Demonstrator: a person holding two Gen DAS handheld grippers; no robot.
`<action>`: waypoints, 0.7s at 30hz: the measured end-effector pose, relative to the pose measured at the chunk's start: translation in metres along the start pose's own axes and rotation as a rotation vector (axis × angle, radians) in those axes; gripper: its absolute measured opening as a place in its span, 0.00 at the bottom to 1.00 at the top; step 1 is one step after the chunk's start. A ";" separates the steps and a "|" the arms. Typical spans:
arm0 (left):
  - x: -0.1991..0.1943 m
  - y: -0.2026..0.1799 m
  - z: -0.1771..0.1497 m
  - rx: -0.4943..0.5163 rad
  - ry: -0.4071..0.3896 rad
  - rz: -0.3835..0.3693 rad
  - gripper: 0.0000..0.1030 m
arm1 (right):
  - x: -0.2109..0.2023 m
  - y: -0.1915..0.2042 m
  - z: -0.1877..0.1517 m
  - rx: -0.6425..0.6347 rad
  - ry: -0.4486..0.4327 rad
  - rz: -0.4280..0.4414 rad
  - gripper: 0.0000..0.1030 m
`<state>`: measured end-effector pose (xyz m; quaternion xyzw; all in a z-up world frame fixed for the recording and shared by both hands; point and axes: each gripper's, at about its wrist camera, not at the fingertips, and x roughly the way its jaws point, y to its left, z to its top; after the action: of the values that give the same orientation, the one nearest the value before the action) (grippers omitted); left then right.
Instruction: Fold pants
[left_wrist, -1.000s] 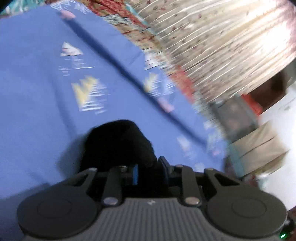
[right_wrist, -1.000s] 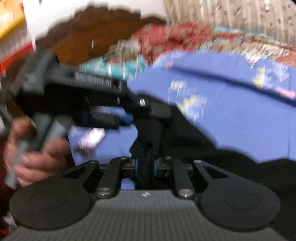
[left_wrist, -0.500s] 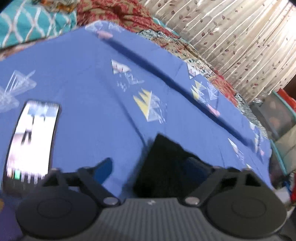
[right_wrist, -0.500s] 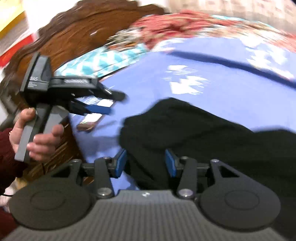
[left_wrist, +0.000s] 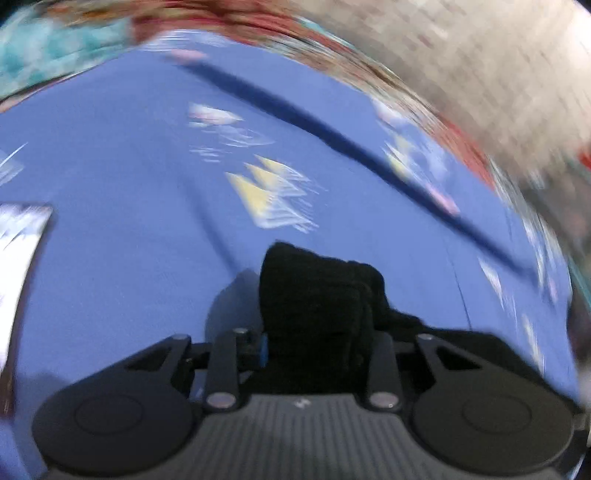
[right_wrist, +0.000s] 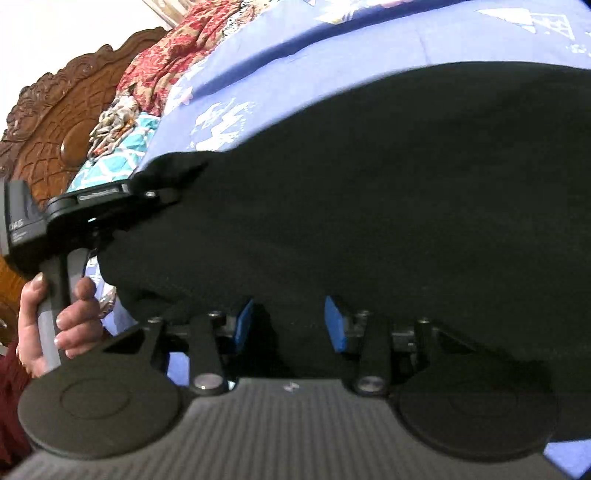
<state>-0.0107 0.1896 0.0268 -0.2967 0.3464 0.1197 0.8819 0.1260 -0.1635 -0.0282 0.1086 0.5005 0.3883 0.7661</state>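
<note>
A blue patterned bedsheet (left_wrist: 110, 258) covers the bed and fills most of both views, with a carved wooden headboard (right_wrist: 62, 122) at the far left of the right wrist view. On the sheet lie the black pants (right_wrist: 406, 203), spread wide and apparently flat in front of the right gripper (right_wrist: 290, 325).

The fold looks only partly done: no tidy stack shows, and at least one further fold probably remains.

The left gripper (left_wrist: 317, 343) is closed onto a bunched corner of the pants, near the left edge of the cloth. The right gripper's blue pads (right_wrist: 334, 325) stand moderately apart with dark cloth between them; whether they touch it cannot be told.

The left wrist view is blurred. A bright object (left_wrist: 18, 266) at its left edge may be a phone. Waistband, legs and layer count are unreadable in the black cloth, which runs off frame at right.
</note>
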 end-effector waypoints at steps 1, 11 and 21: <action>0.005 0.001 -0.006 -0.005 0.000 0.045 0.29 | 0.003 0.002 -0.001 0.000 0.001 0.004 0.44; -0.046 -0.002 0.002 0.051 -0.093 0.074 0.80 | -0.035 0.000 0.007 -0.092 -0.108 0.013 0.45; -0.034 -0.106 -0.035 0.347 0.003 -0.100 0.79 | -0.081 -0.104 -0.013 0.174 -0.215 -0.146 0.31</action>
<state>-0.0106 0.0840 0.0764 -0.1570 0.3480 0.0135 0.9242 0.1493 -0.2942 -0.0368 0.1788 0.4537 0.2728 0.8293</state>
